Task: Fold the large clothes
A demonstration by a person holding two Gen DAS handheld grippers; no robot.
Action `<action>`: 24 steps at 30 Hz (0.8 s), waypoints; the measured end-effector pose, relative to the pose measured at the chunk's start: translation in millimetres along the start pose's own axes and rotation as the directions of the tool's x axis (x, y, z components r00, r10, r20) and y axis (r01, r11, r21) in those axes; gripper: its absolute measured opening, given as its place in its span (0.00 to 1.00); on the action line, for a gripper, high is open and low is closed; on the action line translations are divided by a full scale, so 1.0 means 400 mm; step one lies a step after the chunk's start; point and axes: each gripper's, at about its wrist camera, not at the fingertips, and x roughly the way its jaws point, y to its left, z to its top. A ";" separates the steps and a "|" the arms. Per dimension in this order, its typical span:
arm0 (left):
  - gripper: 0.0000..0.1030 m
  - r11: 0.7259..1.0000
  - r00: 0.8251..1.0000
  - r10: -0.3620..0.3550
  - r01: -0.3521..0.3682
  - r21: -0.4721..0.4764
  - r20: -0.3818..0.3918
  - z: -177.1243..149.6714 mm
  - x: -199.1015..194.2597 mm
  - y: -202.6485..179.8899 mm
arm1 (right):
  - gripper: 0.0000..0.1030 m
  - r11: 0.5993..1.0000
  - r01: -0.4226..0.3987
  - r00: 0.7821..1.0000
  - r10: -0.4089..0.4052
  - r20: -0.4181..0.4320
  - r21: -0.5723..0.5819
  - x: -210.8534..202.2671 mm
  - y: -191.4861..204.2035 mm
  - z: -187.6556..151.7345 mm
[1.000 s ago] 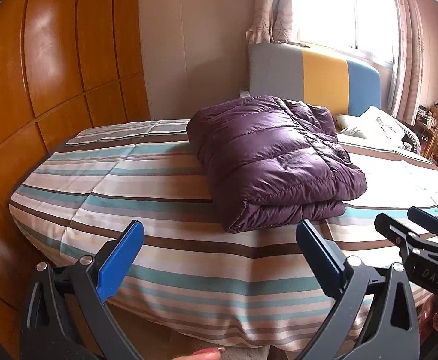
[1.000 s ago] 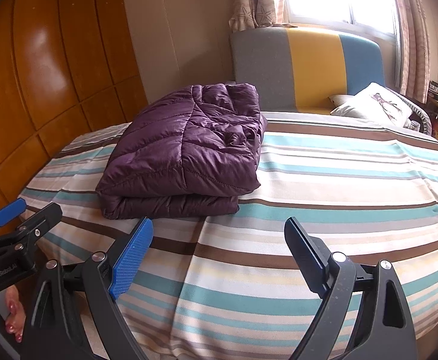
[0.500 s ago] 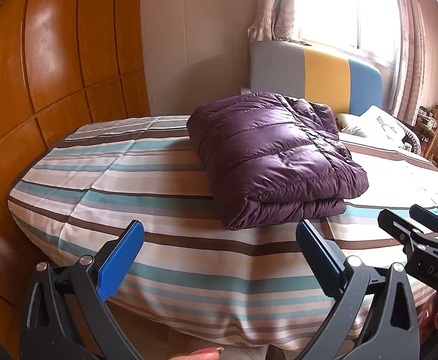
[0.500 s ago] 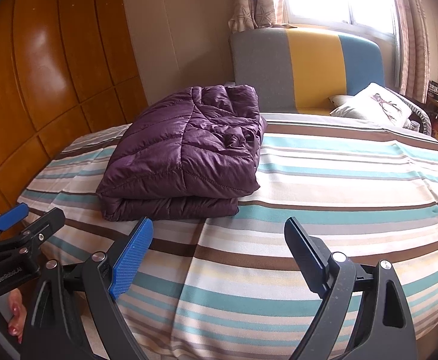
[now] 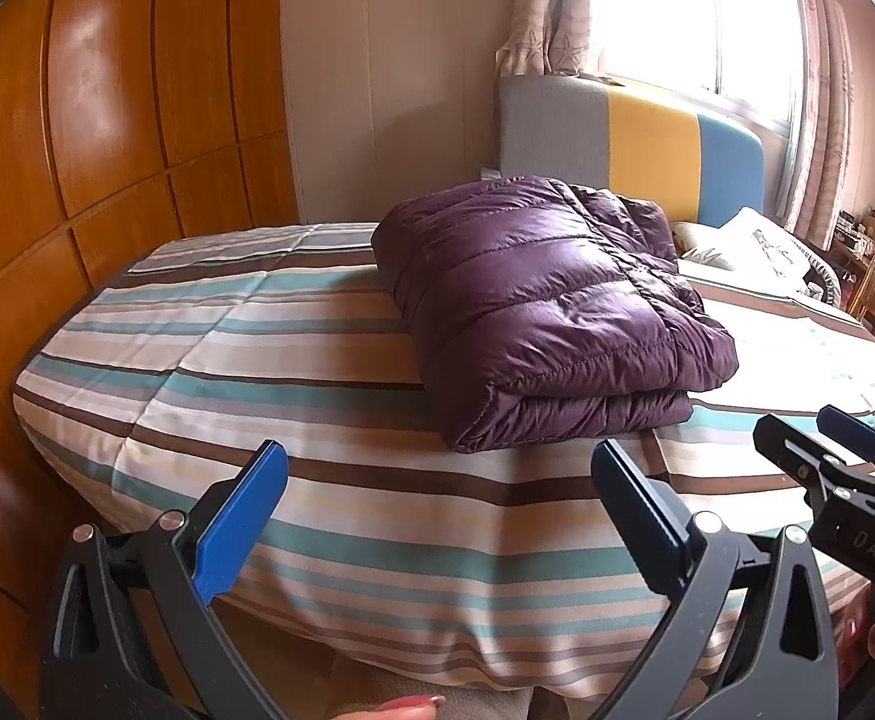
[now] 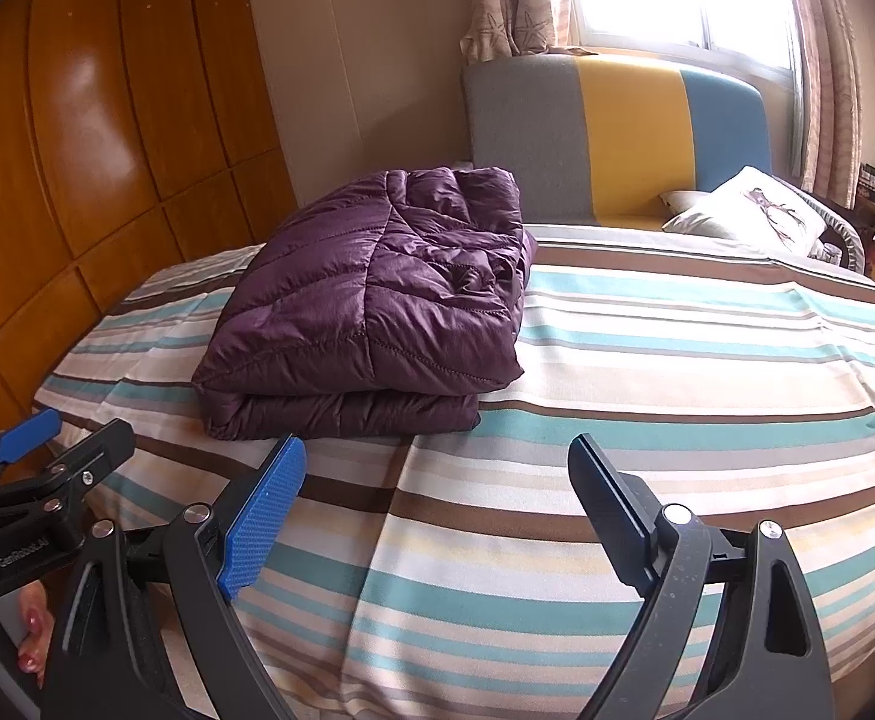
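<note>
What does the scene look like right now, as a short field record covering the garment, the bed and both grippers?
garment: purple quilted puffer jacket, folded into a thick stack
surface: striped bedspread, jacket lies on it toward the wooden wall
left gripper: open, empty, short of the jacket
right gripper: open, empty, short of the jacket
behind: grey, yellow and blue headboard; white pillow
fold: looks complete

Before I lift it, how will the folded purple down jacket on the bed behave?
The purple down jacket looks puffy and quilted, so probably light for its bulk and floppy: lifted by one edge, the stacked layers would likely unfold. Its shiny fabric may slip between the fingers.
</note>
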 end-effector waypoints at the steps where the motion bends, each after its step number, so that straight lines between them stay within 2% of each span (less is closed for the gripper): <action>1: 0.98 1.000 1.000 0.001 -0.001 0.000 0.000 0.001 0.001 0.001 | 0.86 1.000 0.003 1.000 -0.003 0.000 -0.002 0.000 0.001 0.000; 24: 0.98 1.000 1.000 0.003 -0.003 0.008 -0.003 0.000 0.002 0.000 | 0.86 1.000 -0.005 1.000 0.005 -0.011 0.004 0.010 0.001 -0.003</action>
